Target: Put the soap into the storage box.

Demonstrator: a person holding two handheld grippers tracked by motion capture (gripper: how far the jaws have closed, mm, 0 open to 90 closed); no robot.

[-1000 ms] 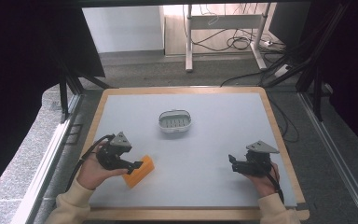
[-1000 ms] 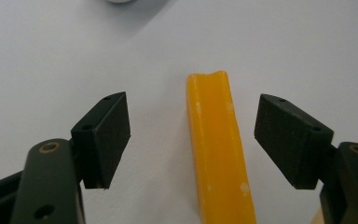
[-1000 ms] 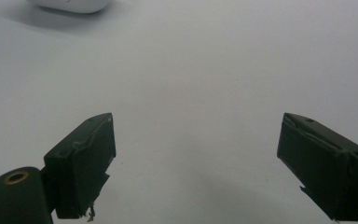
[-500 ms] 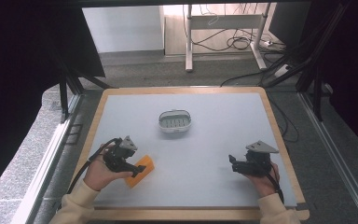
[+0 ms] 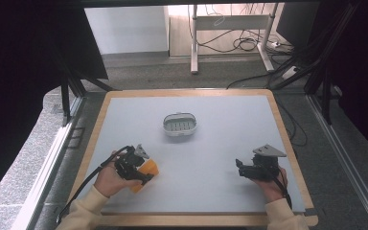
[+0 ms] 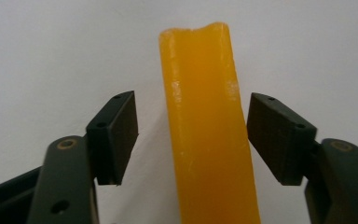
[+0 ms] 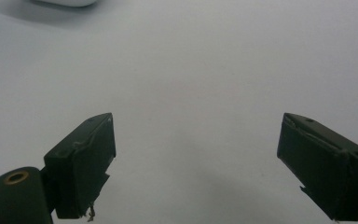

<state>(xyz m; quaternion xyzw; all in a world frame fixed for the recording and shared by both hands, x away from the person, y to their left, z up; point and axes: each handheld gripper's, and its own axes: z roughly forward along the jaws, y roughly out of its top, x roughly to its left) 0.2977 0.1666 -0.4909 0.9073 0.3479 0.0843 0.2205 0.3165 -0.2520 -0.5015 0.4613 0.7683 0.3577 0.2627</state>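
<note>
Near the table's front-left, left tongs straddle the yellow bar, jaws closing.

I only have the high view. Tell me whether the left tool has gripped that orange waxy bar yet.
Observer: Not yet. In the left gripper view the orange waxy bar stands between the pads of the left tool, with a gap on each side. The jaws have just been closing.
Operator: Report how the bar lies to the jaws.
Observer: It runs straight out between them, past the pad tips, and sits nearer the right-hand pad in that view.
Operator: Check the right tool.
Observer: The right tool has its jaws wide open over the bare pale grey tabletop.
</note>
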